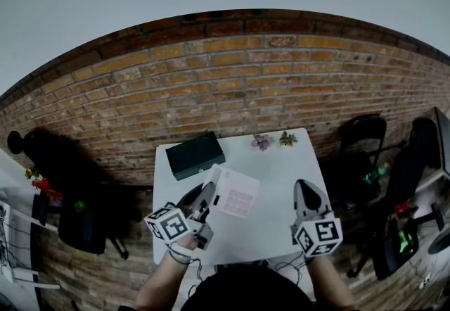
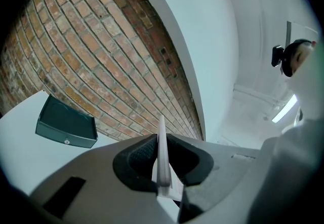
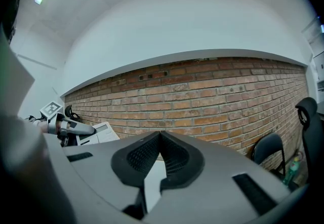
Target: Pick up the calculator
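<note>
The calculator (image 1: pixel 235 197) is white with pink keys and is held above the white table (image 1: pixel 278 169), its left edge pinched in my left gripper (image 1: pixel 209 193). In the left gripper view the calculator (image 2: pixel 162 149) shows edge-on as a thin white blade between the pads, with the left gripper (image 2: pixel 161 162) shut on it. My right gripper (image 1: pixel 304 186) hovers over the table's right side, shut with nothing between its pads. In the right gripper view the right gripper (image 3: pixel 160 139) points at the brick wall, and the calculator (image 3: pixel 98 133) shows at the far left.
A dark green box (image 1: pixel 195 155) lies at the table's back left, also seen as the box (image 2: pixel 67 124) in the left gripper view. Two small flower sprigs (image 1: pixel 262 141) sit at the back edge. A brick wall stands behind. Black chairs (image 1: pixel 365 137) stand to the right.
</note>
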A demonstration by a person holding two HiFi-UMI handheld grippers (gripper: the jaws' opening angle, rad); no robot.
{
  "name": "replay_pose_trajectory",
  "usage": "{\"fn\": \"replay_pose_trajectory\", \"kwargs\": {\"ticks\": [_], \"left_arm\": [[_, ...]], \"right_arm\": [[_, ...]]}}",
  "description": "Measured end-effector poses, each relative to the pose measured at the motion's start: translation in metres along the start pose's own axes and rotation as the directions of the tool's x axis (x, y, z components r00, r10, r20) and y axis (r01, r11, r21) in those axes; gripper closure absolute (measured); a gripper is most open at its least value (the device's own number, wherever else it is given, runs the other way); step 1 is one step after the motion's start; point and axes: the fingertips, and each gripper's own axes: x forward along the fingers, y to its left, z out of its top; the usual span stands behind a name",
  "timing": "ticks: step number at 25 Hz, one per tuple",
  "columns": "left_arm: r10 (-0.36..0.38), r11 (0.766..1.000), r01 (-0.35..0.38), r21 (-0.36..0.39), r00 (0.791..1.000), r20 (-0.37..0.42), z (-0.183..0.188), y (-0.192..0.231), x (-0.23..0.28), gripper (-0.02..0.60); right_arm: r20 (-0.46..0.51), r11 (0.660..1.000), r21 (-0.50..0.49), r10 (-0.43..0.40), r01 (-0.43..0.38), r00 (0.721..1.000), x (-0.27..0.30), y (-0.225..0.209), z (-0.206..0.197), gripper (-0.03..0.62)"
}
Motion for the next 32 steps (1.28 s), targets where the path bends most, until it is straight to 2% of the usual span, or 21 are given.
{"fn": "replay_pose_trajectory", "kwargs": {"ticks": [16, 32], "left_arm": [[0.001, 1.000, -0.001, -0.021, 1.000, 0.015, -0.008, -0.011, 0.003, 0.532], [0.034, 0.999, -0.033, -0.025, 0.999, 0.030, -0.028, -0.022, 0.016, 0.532]], "right_arm": [[-0.001, 1.000, -0.008, 0.020, -0.020, 1.000, -0.007, -0.009, 0.000, 0.589], [-0.009, 0.998, -0.013, 0.056, -0.056, 0.998, -0.011, -0.033, -0.006, 0.589]]}}
